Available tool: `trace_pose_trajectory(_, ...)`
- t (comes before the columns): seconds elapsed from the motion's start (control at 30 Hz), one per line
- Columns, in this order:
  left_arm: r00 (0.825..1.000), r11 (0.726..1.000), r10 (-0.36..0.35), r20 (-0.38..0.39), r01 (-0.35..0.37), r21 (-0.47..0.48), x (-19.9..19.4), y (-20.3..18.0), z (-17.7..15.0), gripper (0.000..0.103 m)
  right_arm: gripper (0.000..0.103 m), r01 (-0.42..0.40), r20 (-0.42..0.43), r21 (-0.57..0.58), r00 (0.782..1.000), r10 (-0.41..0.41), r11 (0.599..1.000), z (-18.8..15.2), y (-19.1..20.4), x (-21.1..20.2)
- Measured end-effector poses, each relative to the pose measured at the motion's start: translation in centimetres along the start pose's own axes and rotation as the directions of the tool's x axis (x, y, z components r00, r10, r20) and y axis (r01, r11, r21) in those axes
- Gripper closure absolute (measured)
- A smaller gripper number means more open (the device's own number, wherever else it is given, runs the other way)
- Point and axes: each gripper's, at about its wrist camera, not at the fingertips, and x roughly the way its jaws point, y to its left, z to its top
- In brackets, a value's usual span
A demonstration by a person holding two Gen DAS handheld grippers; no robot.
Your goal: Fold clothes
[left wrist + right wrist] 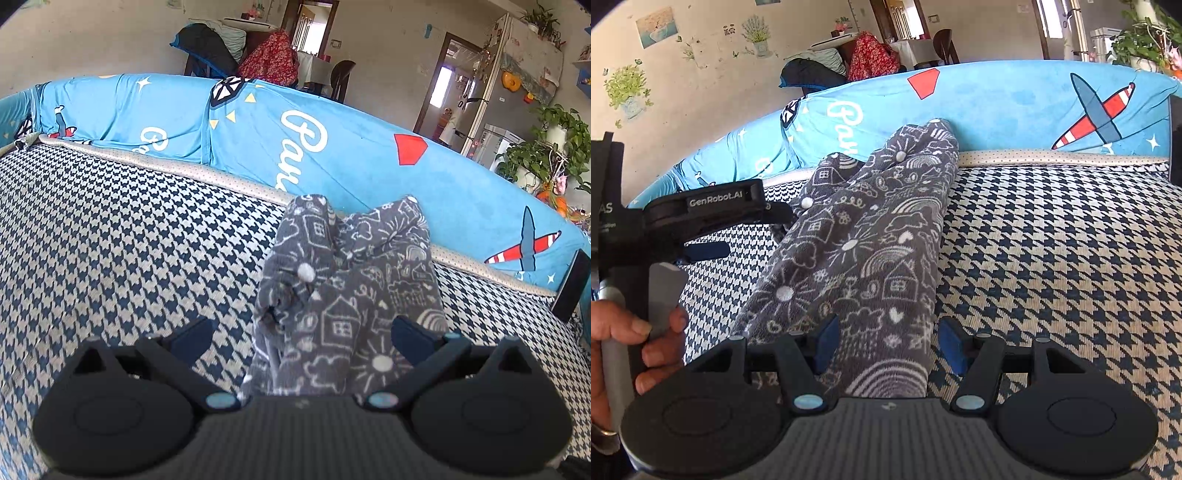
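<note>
A dark grey garment printed with white houses, suns and rainbows lies folded into a long strip on the houndstooth sofa seat. Its far end reaches the blue backrest. My left gripper is open wide, and the near end of the garment lies between its fingers, closer to the right one. In the right wrist view the same garment runs between the blue pads of my right gripper, which stands open around it with a thin gap at the right pad. The left gripper shows at the left, held by a hand.
A blue cover with planes and white lettering drapes the sofa back. A black object stands at the sofa's right end. Behind are chairs draped with clothes, a doorway, a fridge and potted plants.
</note>
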Motion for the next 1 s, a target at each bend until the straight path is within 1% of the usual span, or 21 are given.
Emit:
trace_pose_trajectory(0.13, 1.0, 1.0, -0.008, -0.005, 0.008, -0.025, 2.2, 0.3, 1.5, 0.0, 0.045, 0.002, 0.005, 0.0, 1.0, -0.002, 1.0, 0.8, -0.1, 0.9)
trace_pose_trajectory(0.33, 1.0, 0.999, -0.01, -0.005, 0.009, -0.031, 5.0, 1.0, 3.4, 0.0, 0.045, -0.001, 0.007, 0.03, 1.0, 0.001, 1.0, 1.9, -0.6, 2.0)
trace_pose_trajectory(0.53, 0.999, 1.0, -0.022, -0.048, 0.021, -0.022, 7.4, 1.0, 4.9, 0.0, 0.045, 0.003, 0.001, 0.057, 1.0, -0.003, 0.998, 2.8, -0.9, 3.2)
trace_pose_trajectory(0.6, 0.998, 0.999, -0.022, -0.06, 0.02, -0.04, 8.4, 1.2, 5.4, 0.0, 0.045, 0.005, 0.0, 0.057, 1.0, -0.005, 0.998, 3.1, -1.0, 3.6)
trace_pose_trajectory(0.67, 0.997, 0.998, -0.038, -0.074, 0.033, -0.056, 9.1, 1.4, 5.8, 0.0, 0.045, 0.006, 0.001, 0.059, 1.0, -0.006, 0.998, 3.4, -1.0, 4.0)
trace_pose_trajectory(0.8, 0.993, 0.997, -0.057, -0.102, 0.05, -0.066, 10.5, 1.6, 6.5, 0.0, 0.045, 0.005, 0.002, 0.069, 1.0, -0.006, 0.998, 4.0, -1.1, 4.8)
trace_pose_trajectory(0.93, 0.984, 0.996, -0.071, -0.166, 0.063, -0.057, 12.5, 1.9, 6.7, 0.0, 0.045, 0.004, -0.003, 0.087, 1.0, -0.004, 0.996, 4.5, -1.1, 6.0)
trace_pose_trajectory(1.0, 0.982, 0.998, -0.042, -0.186, 0.032, -0.061, 13.5, 2.2, 6.6, 0.0, 0.044, 0.002, -0.004, 0.097, 1.0, -0.001, 0.995, 4.8, -1.0, 6.6)
